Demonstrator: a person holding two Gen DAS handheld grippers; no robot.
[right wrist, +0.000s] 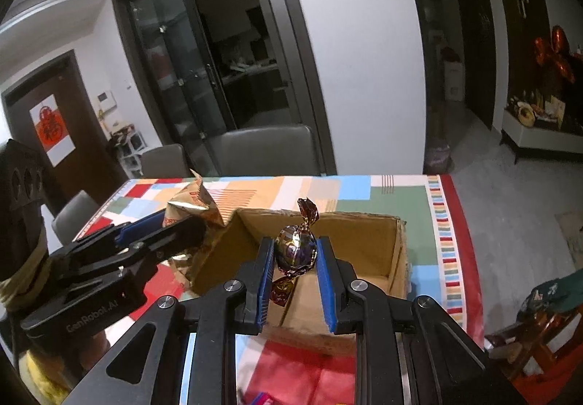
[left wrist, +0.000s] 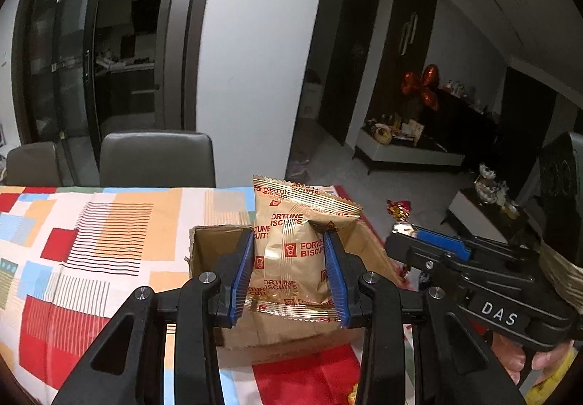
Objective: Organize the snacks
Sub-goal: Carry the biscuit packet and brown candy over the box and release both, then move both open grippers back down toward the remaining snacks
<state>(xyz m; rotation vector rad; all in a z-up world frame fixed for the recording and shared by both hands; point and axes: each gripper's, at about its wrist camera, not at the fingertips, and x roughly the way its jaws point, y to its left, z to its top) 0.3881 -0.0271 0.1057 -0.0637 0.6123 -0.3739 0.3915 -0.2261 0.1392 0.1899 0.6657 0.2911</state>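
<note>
My left gripper (left wrist: 289,259) is shut on a gold Fortune Biscuits packet (left wrist: 291,244), held upright above the open cardboard box (left wrist: 207,244) on the patterned tablecloth. My right gripper (right wrist: 295,255) is shut on a round foil-wrapped candy (right wrist: 296,248) with twisted ends, held over the right part of the same box (right wrist: 368,241). In the right wrist view the left gripper (right wrist: 182,226) and its gold packet (right wrist: 193,202) show at the box's left wall. In the left wrist view the right gripper (left wrist: 400,233) shows at the right, its tip holding shiny foil.
The table (left wrist: 73,241) has a colourful checked cloth. Grey chairs (left wrist: 156,157) stand behind its far edge. The table's right edge (right wrist: 462,241) drops to the floor, with a low stool (right wrist: 539,324) and cabinets beyond. A wrapped sweet (left wrist: 399,208) lies on the floor.
</note>
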